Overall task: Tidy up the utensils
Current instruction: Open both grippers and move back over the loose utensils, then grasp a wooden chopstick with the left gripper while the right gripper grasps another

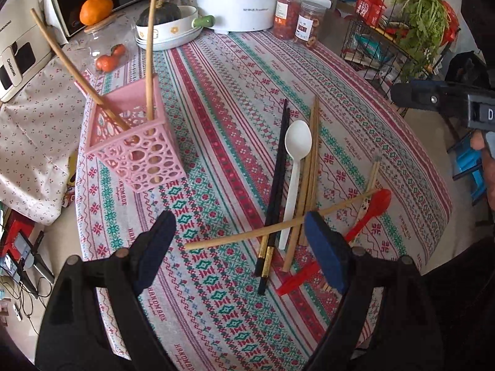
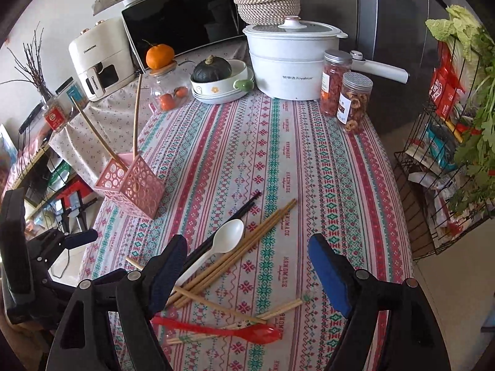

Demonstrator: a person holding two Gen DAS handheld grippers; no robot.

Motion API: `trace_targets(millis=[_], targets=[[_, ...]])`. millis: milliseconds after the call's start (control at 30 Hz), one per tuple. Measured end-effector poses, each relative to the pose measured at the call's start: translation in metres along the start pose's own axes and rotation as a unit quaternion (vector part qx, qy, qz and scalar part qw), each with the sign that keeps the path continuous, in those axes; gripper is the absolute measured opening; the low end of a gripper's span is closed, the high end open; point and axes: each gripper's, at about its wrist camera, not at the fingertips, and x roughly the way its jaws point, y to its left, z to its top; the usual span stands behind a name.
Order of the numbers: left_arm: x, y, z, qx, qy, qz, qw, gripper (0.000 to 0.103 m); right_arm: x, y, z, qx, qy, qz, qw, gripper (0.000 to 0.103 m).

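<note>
Left tool (image 1: 238, 247): jaws spread wide, nothing between them, pads dark blue, angled down over the worktop (image 1: 216, 142). Also seen at the left edge of the right wrist view.

Right tool (image 2: 247, 272): jaws spread wide, empty, angled down. Seen from the left wrist view, a hand (image 1: 484, 154) grips its body.

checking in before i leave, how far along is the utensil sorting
Early. Done: two wooden chopsticks stand in the pink holder. In hand: nothing; the left gripper and right gripper are both open and empty. Left on the tablecloth: the white spoon, red spoon, black chopsticks and several more wooden chopsticks.
</note>
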Motion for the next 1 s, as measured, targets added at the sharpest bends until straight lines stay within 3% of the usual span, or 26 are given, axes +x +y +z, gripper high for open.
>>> trace_targets(millis=[100,267,467,600,667,867,1000], targets=[[0.015,-0.021,0.001,0.043,0.020,-0.018,0.9987,0.084,0.004,-0.019,-0.010,0.010,0.022,-0.012,1.000,0.082],[0.037,-0.054,0.005,0.111,0.043,-0.045,0.9919,0.055,0.005,-0.047,-0.023,0.022,0.038,-0.027,0.999,0.082],[0.056,-0.086,0.008,0.177,0.063,-0.071,0.9796,0.031,0.003,-0.070,-0.031,0.035,0.047,-0.031,0.998,0.082],[0.061,-0.097,0.011,0.200,0.064,-0.076,0.9748,0.027,0.003,-0.077,-0.033,0.037,0.054,-0.031,0.997,0.082],[0.066,-0.098,0.015,0.194,0.072,-0.083,0.9748,0.019,0.004,-0.079,-0.034,0.037,0.058,-0.030,0.997,0.082],[0.069,-0.103,0.013,0.226,0.089,-0.093,0.9656,0.017,0.007,-0.082,-0.036,0.039,0.063,-0.029,0.997,0.082],[0.074,-0.104,0.011,0.236,0.100,-0.074,0.9637,0.017,0.007,-0.084,-0.035,0.043,0.063,-0.028,0.997,0.082]])
